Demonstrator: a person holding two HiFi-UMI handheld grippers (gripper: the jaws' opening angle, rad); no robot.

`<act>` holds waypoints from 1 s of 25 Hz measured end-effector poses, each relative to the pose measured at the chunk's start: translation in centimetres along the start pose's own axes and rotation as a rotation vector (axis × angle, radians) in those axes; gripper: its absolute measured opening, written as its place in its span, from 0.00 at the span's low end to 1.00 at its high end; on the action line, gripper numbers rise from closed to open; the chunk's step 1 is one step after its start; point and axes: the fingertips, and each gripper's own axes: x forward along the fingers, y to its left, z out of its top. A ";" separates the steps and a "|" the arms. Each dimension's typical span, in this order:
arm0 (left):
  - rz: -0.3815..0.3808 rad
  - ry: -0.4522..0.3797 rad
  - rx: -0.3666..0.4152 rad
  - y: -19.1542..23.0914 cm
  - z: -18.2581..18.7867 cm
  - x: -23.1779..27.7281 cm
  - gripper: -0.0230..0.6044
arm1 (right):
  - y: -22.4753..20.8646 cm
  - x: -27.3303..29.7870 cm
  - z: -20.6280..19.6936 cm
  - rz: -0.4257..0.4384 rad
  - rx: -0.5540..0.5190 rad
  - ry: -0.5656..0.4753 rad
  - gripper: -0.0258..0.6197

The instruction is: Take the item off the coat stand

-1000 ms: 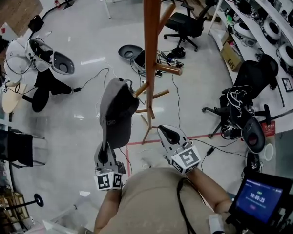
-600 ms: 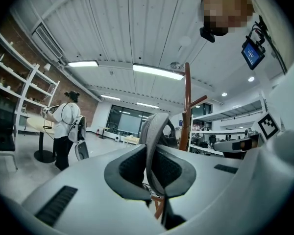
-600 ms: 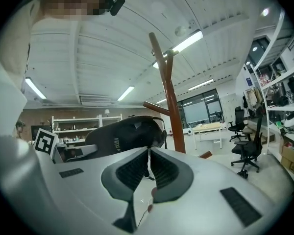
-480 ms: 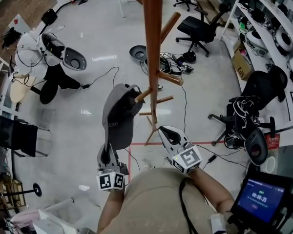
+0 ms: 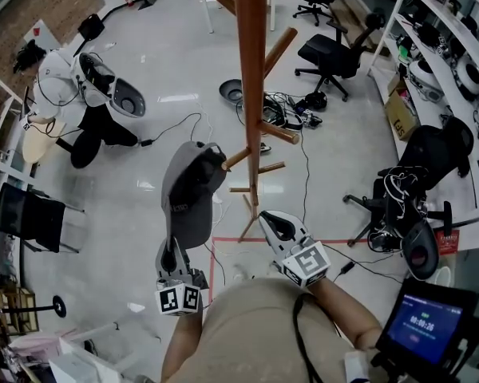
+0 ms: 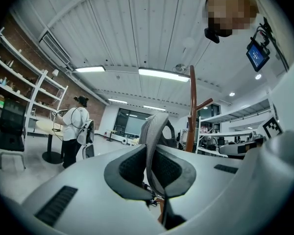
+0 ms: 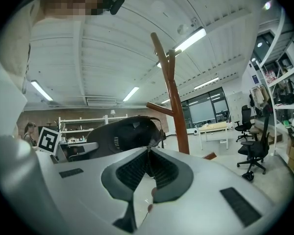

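Left gripper: jaws pressed together on the near edge of the grey cap, pinching its brim. In the left gripper view the thin stiff brim runs edge-on between the dark ribbed pads, which press on it from both sides. Right gripper: jaws pressed together, nothing between them; it is held just right of the cap and near the foot of the coat stand, touching neither. Each gripper has a smooth, pale grey, rounded shell, and a cube with black-and-white square markers sits at its near end. The cap is soft cloth with a domed crown and small pale lettering on the side. It hangs long and nearly upright, brim low and near, crown high and far. The crown's far edge meets the tip of a short peg that slants out of the stand's left side. Whether the cap is hooked over that tip or only rests against it, I cannot tell. The stand is red-brown wood: a round, straight pole with stubby round pegs angled out at several heights. The floor is glossy pale grey and throws back the ceiling lights. Black office chairs and white shelving stand far right, well apart from the stand. Dark cables are strewn beyond its base.
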 end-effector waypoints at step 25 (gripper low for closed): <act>-0.010 -0.008 0.012 -1.2 -0.3 -1.1 0.09 | 0.0 -1.6 -0.7 -0.016 -0.065 0.017 0.07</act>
